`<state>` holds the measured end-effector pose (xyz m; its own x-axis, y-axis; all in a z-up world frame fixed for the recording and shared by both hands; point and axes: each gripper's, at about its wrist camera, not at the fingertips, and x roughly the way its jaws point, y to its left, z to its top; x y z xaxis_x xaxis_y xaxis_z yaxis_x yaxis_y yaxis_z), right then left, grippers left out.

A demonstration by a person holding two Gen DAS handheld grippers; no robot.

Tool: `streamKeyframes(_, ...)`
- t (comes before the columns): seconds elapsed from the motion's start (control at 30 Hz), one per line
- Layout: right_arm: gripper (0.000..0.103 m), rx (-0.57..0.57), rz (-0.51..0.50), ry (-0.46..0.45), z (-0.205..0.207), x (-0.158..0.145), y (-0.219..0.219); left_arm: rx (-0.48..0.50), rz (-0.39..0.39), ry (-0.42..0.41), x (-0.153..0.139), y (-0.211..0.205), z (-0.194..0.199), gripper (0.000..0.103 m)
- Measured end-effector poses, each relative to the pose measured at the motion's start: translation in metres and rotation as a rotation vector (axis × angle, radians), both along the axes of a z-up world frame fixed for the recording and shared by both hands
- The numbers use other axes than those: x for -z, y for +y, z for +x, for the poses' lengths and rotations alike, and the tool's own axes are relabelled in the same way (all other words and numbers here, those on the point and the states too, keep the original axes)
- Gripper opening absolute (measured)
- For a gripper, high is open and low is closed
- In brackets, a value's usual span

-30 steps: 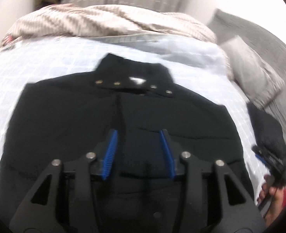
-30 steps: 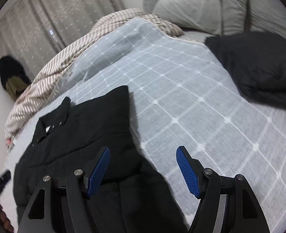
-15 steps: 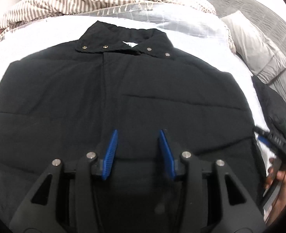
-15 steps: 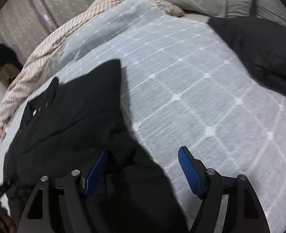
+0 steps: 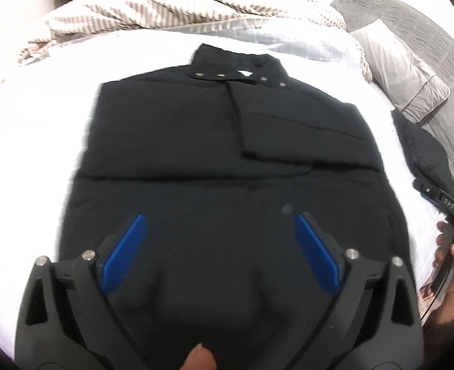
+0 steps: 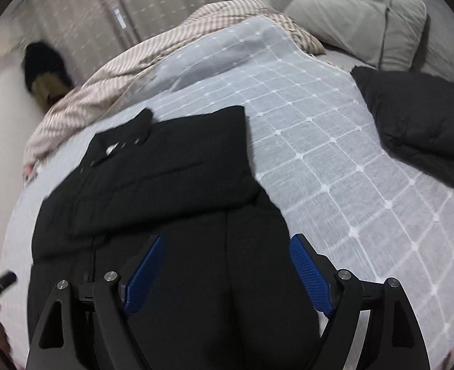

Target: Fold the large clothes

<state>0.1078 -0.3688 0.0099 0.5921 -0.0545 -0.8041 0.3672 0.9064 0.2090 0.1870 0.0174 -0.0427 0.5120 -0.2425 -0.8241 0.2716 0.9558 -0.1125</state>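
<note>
Left claw (image 5: 217, 246) and right claw (image 6: 227, 265) hover over the jacket (image 5: 227, 160), both opening, nothing pinched. Jacket flat on bed (image 6: 334, 160), sleeves in. Best next: grip both hem corners evenly, lift toward collar.

Overexposed white bedsheet (image 5: 26, 129) in left view, dimmer motion-blurred right view, fisheye-darkened corners

A bed (image 6: 334, 141) fills the room, its pale grey cover stitched in a white grid. A beige striped duvet (image 5: 171, 9) is bunched along the far side, grey pillows (image 6: 359, 21) lean against a grey quilted headboard (image 5: 418, 30), and star-patterned curtains (image 6: 97, 18) hang behind (light is soft, indoor).
</note>
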Motion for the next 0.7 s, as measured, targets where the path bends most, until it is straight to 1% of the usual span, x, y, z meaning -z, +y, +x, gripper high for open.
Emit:
streamKeyframes(0.07, 0.085, -0.042, 0.002, 0.021, -0.013, -0.002, 0.009, -0.015, 0.023, -0.015, -0.007, 0.021, -0.014, 0.101)
streamKeyframes(0.13, 0.085, -0.077, 0.009, 0.04, -0.026, -0.002, 0.015, -0.025, 0.033, -0.018, -0.01, 0.04, -0.026, 0.102)
streamKeyframes(0.3, 0.086, -0.152, 0.042, 0.084, -0.061, 0.007, 0.019, -0.017, 0.068, 0.036, -0.001, 0.09, -0.053, 0.102)
streamKeyframes(0.43, 0.086, -0.153, 0.117, 0.099, -0.096, 0.019, 0.005, -0.033, 0.114, 0.1, 0.017, 0.126, -0.068, 0.102)
streamKeyframes(0.53, 0.086, -0.124, 0.165, 0.101, -0.119, 0.026, -0.01, -0.042, 0.08, 0.166, 0.032, 0.152, -0.076, 0.102)
streamKeyframes(0.7, 0.086, -0.064, 0.237, 0.124, -0.148, 0.042, -0.035, -0.087, -0.037, 0.276, 0.057, 0.189, -0.083, 0.102)
